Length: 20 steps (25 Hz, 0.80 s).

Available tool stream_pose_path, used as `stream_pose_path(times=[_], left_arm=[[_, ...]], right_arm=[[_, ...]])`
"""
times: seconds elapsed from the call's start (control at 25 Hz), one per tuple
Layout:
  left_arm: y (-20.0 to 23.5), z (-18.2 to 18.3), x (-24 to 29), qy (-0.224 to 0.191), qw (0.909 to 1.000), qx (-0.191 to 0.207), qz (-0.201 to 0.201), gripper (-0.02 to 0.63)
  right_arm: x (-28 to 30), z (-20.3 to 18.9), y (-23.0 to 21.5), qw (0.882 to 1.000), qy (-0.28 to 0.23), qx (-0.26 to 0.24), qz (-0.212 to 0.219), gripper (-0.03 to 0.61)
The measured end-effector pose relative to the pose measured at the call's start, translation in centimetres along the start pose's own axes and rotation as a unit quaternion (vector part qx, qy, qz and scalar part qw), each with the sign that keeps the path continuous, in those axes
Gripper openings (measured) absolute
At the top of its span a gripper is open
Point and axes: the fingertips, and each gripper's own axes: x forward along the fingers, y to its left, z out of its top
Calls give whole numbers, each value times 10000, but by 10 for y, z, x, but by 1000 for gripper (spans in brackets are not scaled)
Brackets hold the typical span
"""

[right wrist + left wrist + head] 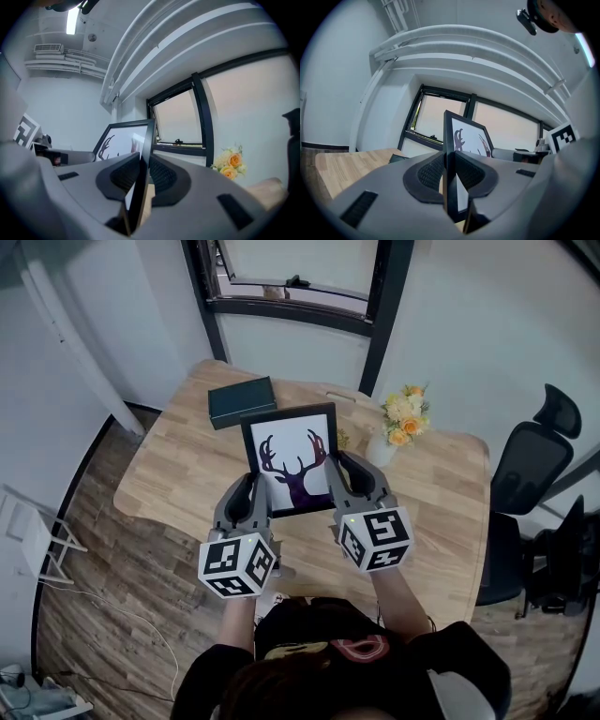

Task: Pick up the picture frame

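Picture frame [292, 460] over wooden table [178, 474]

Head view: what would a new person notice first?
The black picture frame with a dark deer head on it, in the middle, clamped at its left edge by the left gripper and at its right edge by the right gripper. Then the yellow flowers to its right and the dark box beyond it, both on the wooden table.

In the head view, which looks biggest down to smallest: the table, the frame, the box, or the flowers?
1. table
2. frame, though it is held up nearer the camera, so it looks bigger
3. box and flowers look about alike, so I won't rank them
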Motion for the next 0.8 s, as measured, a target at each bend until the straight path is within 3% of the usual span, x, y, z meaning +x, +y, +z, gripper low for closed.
stream_pose_path(times=[0.8], left_arm=[[5,1,-5,-72,9998,-136,124,83]], right_arm=[[6,3,6,9997,-116,-45,209,74]])
